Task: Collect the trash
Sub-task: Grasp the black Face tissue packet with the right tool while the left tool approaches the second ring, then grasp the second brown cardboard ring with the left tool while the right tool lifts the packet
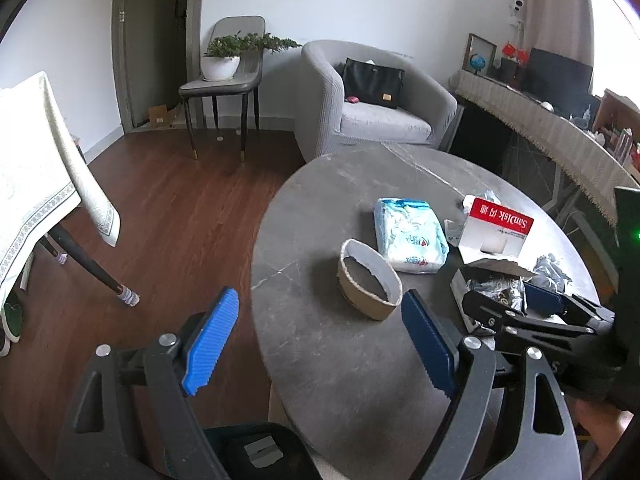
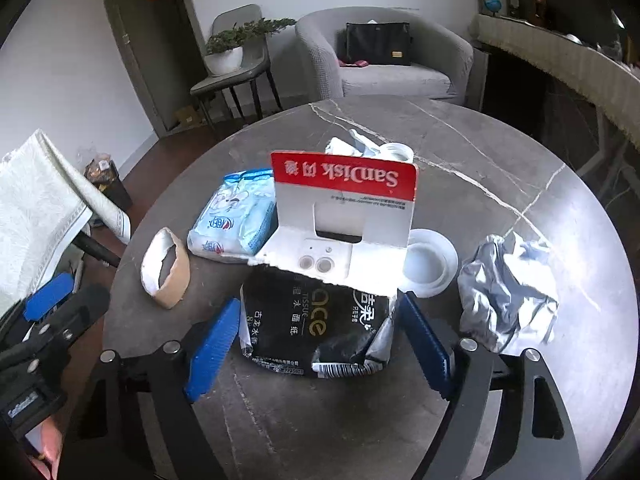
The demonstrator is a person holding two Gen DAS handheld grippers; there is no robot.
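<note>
Trash lies on a round grey table point(image 2: 460, 168). A black tissue pack point(image 2: 316, 328) sits between the fingers of my open right gripper point(image 2: 320, 344), with a torn red-and-white SanDisk card point(image 2: 344, 200) leaning on it. A cardboard roll point(image 1: 370, 278) point(image 2: 166, 266), a blue tissue pack point(image 1: 410, 236) point(image 2: 236, 216), crumpled foil point(image 2: 508, 292) and white lids point(image 2: 428, 264) lie around. My left gripper point(image 1: 320, 344) is open and empty at the table's left edge, just short of the roll. The right gripper also shows in the left wrist view point(image 1: 516, 304).
A small bin of trash point(image 2: 106, 180) stands on the wooden floor left of the table, beside a cloth-covered table point(image 1: 36, 172). A grey armchair point(image 1: 372, 104) with a black bag, and a chair with a potted plant point(image 1: 224, 60), stand behind. A sideboard point(image 1: 560, 136) runs along the right.
</note>
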